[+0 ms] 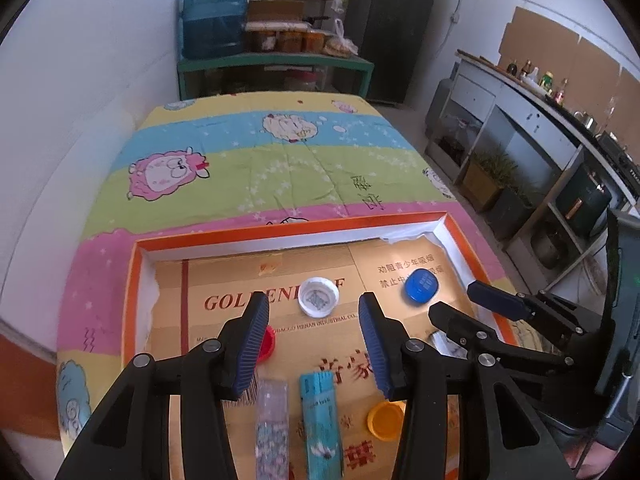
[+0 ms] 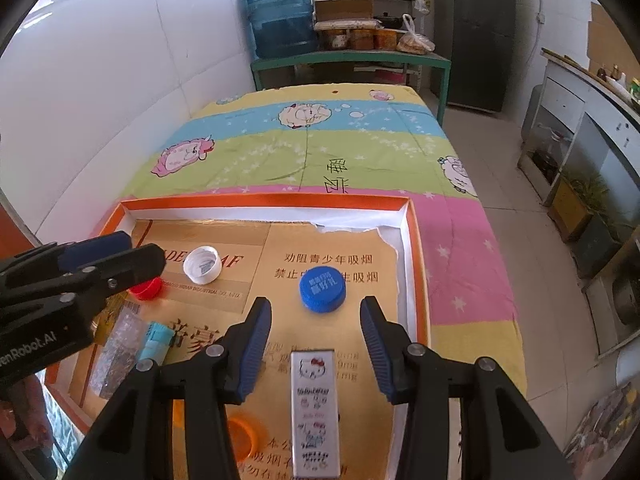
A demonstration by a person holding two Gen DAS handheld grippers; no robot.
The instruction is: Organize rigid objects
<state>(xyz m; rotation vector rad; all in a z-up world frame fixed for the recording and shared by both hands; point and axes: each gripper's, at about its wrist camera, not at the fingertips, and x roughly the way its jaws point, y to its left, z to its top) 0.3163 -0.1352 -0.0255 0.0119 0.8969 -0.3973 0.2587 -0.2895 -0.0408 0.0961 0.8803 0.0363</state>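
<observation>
An orange-rimmed tray (image 1: 288, 229) (image 2: 264, 200) lined with gold cardboard holds the objects. A white cap (image 1: 318, 296) (image 2: 202, 264), blue cap (image 1: 421, 285) (image 2: 322, 289), red cap (image 1: 267, 343) (image 2: 145, 289) and orange cap (image 1: 386, 420) (image 2: 244, 436) lie in it. A glittery box (image 1: 272, 428) (image 2: 118, 352) and a teal box (image 1: 322, 420) (image 2: 157, 341) lie side by side. A Hello Kitty box (image 2: 315, 408) lies under my right gripper (image 2: 316, 334). My left gripper (image 1: 314, 342) is open above the two boxes, empty. The right gripper is open, empty.
The tray sits on a table with a cartoon sheep cloth (image 1: 256, 160) (image 2: 320, 144). Beyond stand a green shelf with a blue water jug (image 1: 214, 16) (image 2: 280, 12) and a dark fridge (image 1: 396, 28). A kitchen counter (image 1: 560, 128) runs along the right.
</observation>
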